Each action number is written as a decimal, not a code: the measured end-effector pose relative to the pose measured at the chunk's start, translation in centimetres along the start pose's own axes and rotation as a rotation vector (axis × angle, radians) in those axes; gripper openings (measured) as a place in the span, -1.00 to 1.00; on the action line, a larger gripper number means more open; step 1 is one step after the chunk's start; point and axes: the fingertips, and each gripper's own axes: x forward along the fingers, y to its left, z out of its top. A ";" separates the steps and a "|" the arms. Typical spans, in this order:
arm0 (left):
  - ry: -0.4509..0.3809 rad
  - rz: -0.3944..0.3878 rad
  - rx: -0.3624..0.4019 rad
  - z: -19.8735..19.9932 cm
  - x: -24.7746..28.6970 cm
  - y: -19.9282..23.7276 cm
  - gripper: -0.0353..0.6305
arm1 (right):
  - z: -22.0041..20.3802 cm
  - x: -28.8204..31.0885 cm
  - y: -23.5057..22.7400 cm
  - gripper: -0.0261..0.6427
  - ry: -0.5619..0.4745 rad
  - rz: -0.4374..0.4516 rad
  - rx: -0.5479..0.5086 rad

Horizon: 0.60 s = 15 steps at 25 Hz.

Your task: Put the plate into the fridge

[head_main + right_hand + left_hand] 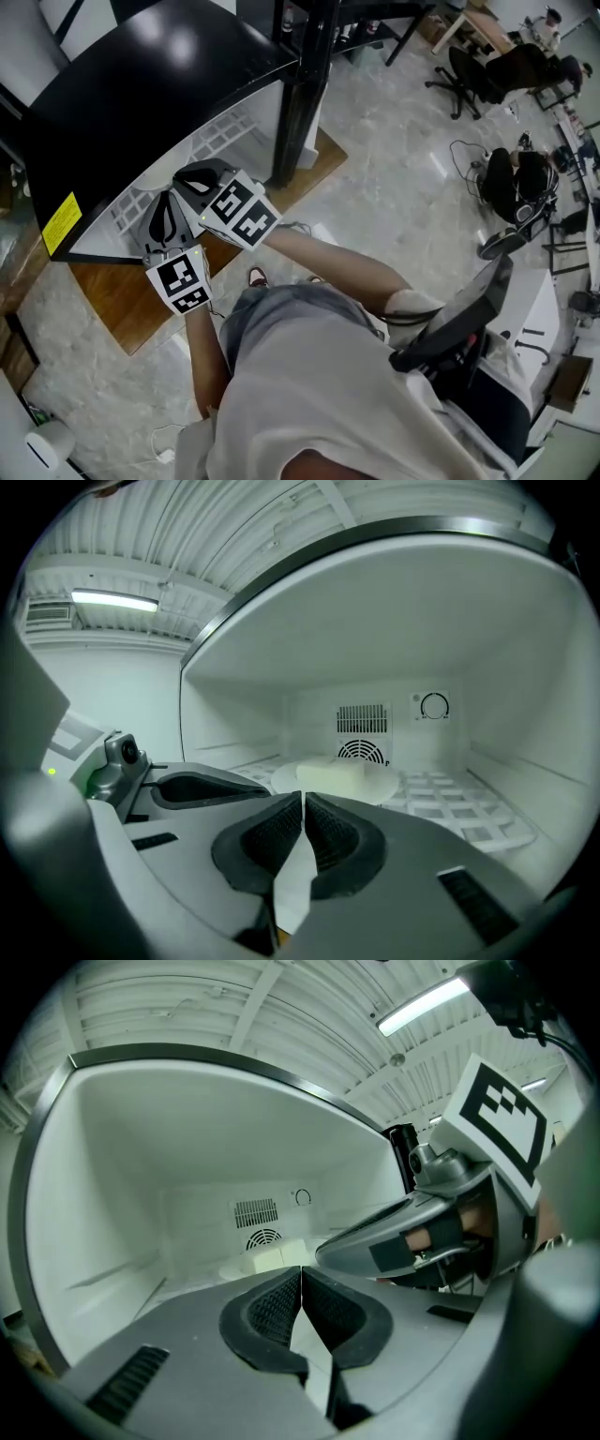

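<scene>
The white plate (384, 783) lies on the wire shelf (459, 810) inside the fridge (141, 84), with a pale block (330, 775) on it. In the left gripper view the plate (232, 1267) and block (277, 1255) sit deep at the back. My right gripper (305, 801) is at the fridge mouth, short of the plate, shut with nothing between its pads. Just left of it, my left gripper (301, 1274) is also shut and empty. From the head view both grippers (167, 217) (194, 180) reach side by side into the white interior.
The fridge stands on a wooden board (122, 300) on the marble floor. A black post (300, 94) rises right of it. A fan grille (362, 752) and dial (434, 706) are on the back wall. Office chairs (464, 80) and a seated person (530, 66) are far right.
</scene>
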 end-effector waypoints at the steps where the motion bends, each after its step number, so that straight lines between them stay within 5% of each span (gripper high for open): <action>1: 0.001 -0.006 -0.001 0.0 0.2 -0.1 -0.83 | 0.0 -0.1 -0.1 -0.84 0.000 -0.008 -0.008; 15: -0.031 -0.027 -0.026 0.9 1.4 0.9 -0.83 | 0.1 0.1 -0.8 -0.86 -0.054 -0.077 -0.007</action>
